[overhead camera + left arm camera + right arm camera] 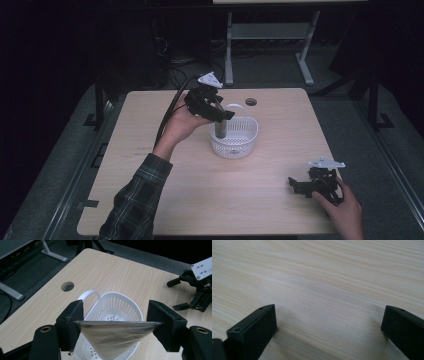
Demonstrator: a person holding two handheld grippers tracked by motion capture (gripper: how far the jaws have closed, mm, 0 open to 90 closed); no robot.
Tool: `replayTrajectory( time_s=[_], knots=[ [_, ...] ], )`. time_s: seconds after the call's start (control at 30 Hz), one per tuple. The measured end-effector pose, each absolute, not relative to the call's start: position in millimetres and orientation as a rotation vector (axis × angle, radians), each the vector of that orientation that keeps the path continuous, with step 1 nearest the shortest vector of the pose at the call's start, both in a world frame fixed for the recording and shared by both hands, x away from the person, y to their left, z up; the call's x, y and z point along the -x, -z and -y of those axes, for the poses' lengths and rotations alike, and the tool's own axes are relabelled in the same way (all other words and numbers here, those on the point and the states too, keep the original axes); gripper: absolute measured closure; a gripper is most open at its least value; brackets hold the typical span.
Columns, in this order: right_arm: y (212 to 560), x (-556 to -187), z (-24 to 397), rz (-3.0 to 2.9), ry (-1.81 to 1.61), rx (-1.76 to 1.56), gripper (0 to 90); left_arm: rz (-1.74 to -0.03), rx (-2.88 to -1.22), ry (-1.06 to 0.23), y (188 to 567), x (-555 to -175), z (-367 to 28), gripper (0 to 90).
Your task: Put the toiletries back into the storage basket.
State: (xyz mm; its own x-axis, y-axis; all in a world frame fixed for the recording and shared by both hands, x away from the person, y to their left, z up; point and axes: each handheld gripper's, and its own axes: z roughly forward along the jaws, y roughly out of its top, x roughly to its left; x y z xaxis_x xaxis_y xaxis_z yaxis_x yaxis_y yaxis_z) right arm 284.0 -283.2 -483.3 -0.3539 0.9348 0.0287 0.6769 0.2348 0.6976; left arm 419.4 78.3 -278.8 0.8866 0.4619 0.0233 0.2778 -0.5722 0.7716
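Note:
A white slotted basket point(240, 134) with a loop handle stands at the middle of the wooden table point(165, 200). My left gripper point(223, 116) hangs over the basket's left side, shut on a silvery foil pouch point(220, 129) whose lower end dips inside the basket. In the left gripper view both pads press on the pouch point(112, 336) by its flat top edge, above the basket point(125, 298). My right gripper point(296, 185) rests at the table's front right, open; in its own view the gripper point(329, 325) has only bare wood between its jaws.
A round cable hole point(251, 102) lies just behind the basket. The right gripper point(190, 295) also appears far off in the left gripper view. A table frame's legs point(305, 65) stand on the floor beyond the far edge.

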Motion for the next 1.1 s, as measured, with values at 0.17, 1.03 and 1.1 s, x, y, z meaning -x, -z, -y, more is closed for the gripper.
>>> replayTrajectory(
  time_s=[0.17,1.03,1.1],
  knots=[
    [483,-284,283,-2.118,-0.886,-1.481,0.0,-0.544,-2.217,-0.277,285,-422,-77,29.4],
    [483,-284,283,-2.118,-0.885,-1.482,0.0,-0.597,-2.253,-0.261,328,-432,-72,29.4],
    [483,-284,283,-2.117,-0.885,-1.482,0.0,-0.602,-2.261,-0.26,330,-432,-72,29.4]
  ],
)
